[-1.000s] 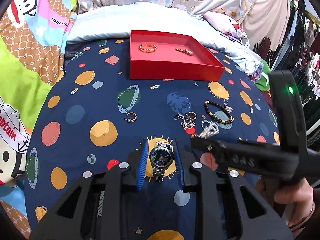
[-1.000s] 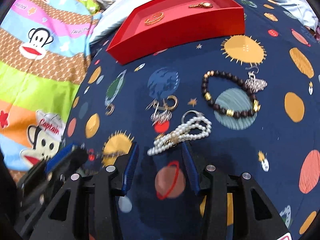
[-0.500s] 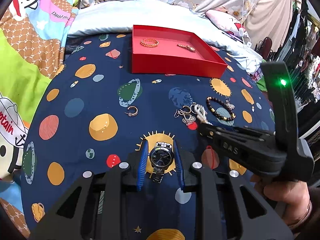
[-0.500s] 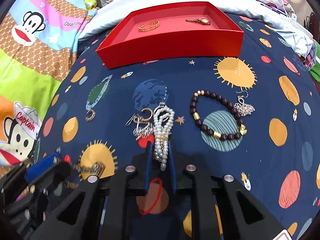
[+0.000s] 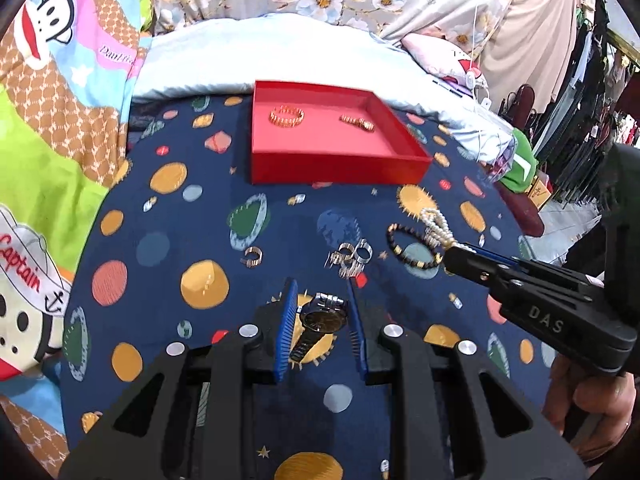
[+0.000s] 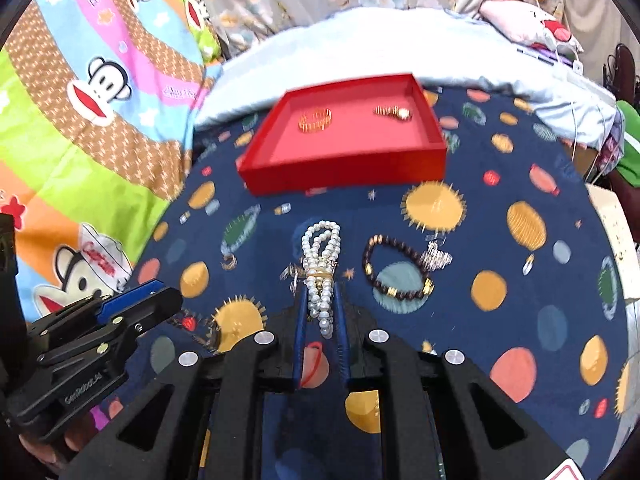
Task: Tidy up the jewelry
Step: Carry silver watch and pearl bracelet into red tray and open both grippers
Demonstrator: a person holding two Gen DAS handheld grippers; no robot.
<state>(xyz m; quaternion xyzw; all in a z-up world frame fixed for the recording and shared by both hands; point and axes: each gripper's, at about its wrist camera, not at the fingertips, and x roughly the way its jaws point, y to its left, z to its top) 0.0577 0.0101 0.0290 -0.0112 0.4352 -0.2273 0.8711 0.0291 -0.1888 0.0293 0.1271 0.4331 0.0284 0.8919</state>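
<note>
My left gripper (image 5: 322, 300) is shut on a silver wristwatch with a dark dial (image 5: 322, 318) and holds it tilted above the blue planet-print cloth. My right gripper (image 6: 319, 300) is shut on a pearl bracelet (image 6: 320, 264) and holds it lifted; it also shows in the left wrist view (image 5: 438, 226). A red tray (image 5: 336, 168) lies at the far side with a gold bangle (image 5: 286, 116) and a gold chain piece (image 5: 358, 123) in it. On the cloth lie a dark bead bracelet (image 6: 394, 266), silver earrings (image 5: 352, 258) and a small hoop earring (image 5: 252, 258).
The cloth covers a rounded surface (image 5: 168, 216) that drops off at the left and right. A monkey-print blanket (image 5: 52, 120) lies at the left, a pale blue quilt (image 5: 280, 52) behind the tray. Clothes hang at the far right (image 5: 580, 120).
My right gripper closed on the pearl bracelet and lifted it off the cloth toward the tray. My left gripper lifted the watch, which now hangs tilted.
</note>
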